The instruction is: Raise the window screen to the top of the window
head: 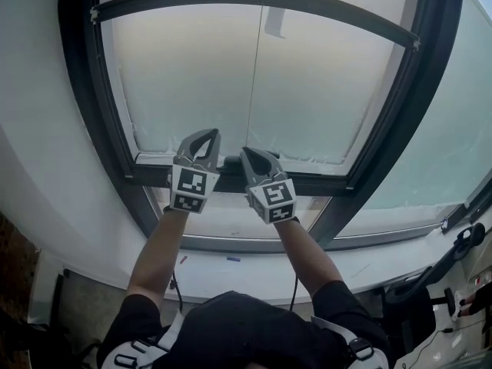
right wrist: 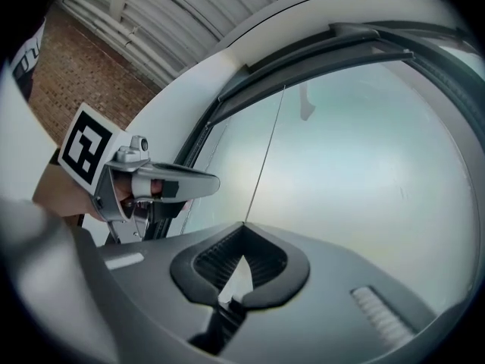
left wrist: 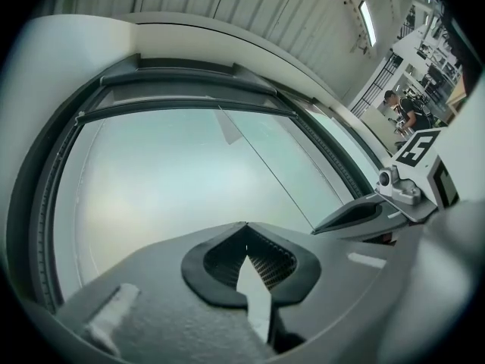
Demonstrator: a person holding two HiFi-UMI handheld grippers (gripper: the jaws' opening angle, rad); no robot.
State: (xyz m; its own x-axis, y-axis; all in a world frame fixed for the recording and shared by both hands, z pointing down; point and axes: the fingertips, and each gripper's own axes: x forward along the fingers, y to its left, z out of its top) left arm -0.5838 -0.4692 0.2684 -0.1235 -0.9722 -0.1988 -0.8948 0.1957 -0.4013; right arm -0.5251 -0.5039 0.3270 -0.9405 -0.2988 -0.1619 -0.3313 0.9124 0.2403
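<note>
The window screen [head: 323,91] is a pale, frosted sheet filling the window frame [head: 75,91]. Your grippers cover the middle of its lower edge, and where sheet ends and glass begins is hard to make out. That edge runs side to side, just above the dark cross rail [head: 330,183]. A thin line [head: 252,83] runs straight down the sheet to your right gripper [head: 247,153], whose jaws are closed tip to tip; whether they nip it cannot be told. Your left gripper [head: 208,134], just beside, is clenched on nothing visible.
</note>
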